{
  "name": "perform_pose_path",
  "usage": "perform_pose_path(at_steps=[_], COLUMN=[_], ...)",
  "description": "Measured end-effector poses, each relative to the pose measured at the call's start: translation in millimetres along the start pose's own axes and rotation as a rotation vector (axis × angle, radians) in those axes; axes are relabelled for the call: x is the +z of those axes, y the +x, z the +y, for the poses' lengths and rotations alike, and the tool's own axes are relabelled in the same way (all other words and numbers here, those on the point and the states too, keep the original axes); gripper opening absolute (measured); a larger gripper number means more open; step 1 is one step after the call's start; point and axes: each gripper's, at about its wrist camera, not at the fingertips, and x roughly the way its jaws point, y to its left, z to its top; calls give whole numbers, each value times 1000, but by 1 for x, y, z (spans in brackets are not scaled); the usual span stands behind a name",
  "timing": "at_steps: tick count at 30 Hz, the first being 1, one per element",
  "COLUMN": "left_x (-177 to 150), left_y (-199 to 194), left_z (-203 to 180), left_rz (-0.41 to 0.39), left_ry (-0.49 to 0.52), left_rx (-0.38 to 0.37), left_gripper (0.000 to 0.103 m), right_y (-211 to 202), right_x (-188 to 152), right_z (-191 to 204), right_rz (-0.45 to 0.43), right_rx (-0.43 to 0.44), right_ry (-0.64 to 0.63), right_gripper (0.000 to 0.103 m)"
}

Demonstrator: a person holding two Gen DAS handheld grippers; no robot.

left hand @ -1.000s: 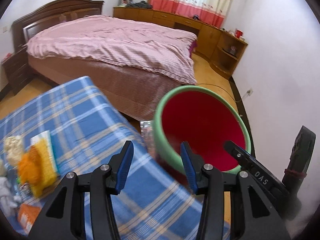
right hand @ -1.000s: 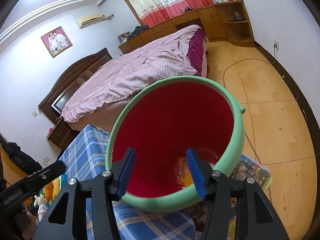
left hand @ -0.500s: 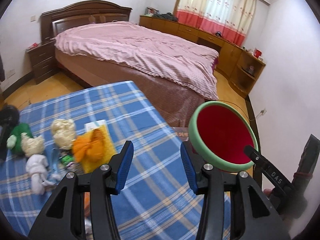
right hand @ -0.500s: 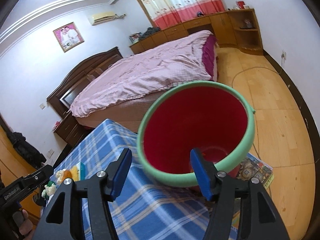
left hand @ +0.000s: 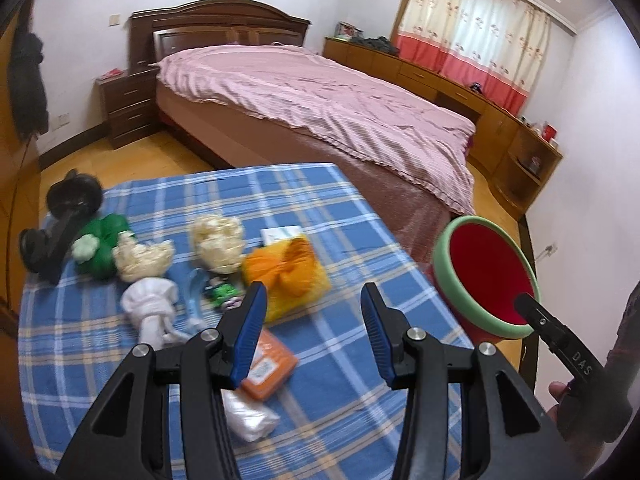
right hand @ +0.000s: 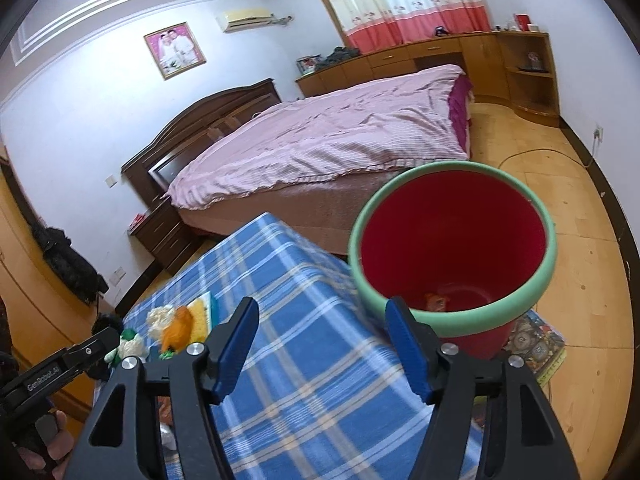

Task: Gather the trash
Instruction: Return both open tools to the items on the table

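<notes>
Trash (left hand: 264,372) on bench (left hand: 352,396) sits under left gripper (left hand: 310,332), open, empty; right gripper (right hand: 320,346), opening wider, empty, nearer bin (right hand: 452,320).

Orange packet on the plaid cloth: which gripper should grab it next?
Left. The left gripper hangs open just above the orange packet, while the right gripper faces the red bin.

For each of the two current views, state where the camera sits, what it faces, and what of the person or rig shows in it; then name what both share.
Left wrist: behind the open, empty left gripper, facing the trash on the plaid table; right gripper's finger at the right edge.
Right wrist: behind the open, empty right gripper, its jaws just opening, facing the red bin; left gripper at lower left.
Shared: table, bin, bed.
</notes>
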Motion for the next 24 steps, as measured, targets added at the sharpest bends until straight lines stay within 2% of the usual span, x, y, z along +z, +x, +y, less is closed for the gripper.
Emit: perform_pose_path(at_steps=[15,24], left_x=[-9,-16], left_y=[-5,20], left_z=[86,125], left_rz=[4,58], left_ry=[-128,-197], left_rx=[134,190], left_gripper=[49,49], right_y=[19,41], right_x=[-17,-24], right_z=[49,64], right_rz=[69,123], right_rx=[42,44], right_ry=[-78,-114], right_gripper=[73,75])
